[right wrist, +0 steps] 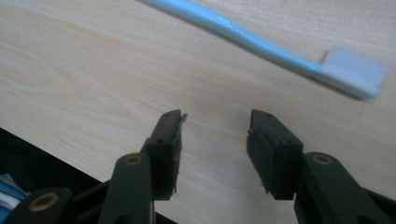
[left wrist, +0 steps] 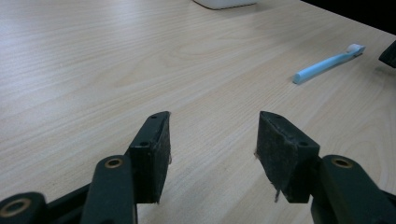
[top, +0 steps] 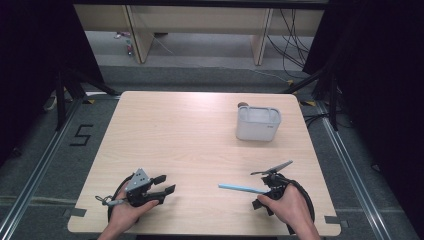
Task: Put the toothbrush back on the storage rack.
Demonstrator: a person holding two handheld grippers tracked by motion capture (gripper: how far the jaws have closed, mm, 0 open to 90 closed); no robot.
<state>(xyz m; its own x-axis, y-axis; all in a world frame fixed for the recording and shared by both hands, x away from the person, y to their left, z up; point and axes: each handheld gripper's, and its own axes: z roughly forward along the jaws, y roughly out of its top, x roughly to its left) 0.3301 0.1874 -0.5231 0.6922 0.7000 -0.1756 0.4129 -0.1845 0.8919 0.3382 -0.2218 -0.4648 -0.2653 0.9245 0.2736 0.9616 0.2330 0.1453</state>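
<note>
Right gripper view: tool [right wrist: 214, 122] agape, seemingly empty, beside toothbrush [right wrist: 261, 35].

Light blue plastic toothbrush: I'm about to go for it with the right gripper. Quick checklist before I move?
1. Right gripper open: ok, jaws apart.
2. Light blue plastic toothbrush lying flat on the wooden table, free of other things: ok.
3. Toothbrush between the jaws: not ok, it lies beyond the tips.
4. Left gripper clear of the toothbrush: ok, open and well aside.
5. White plastic rectangular holder upright at the far right: ok.
6. Holder's inside clear: cannot tell.
</note>
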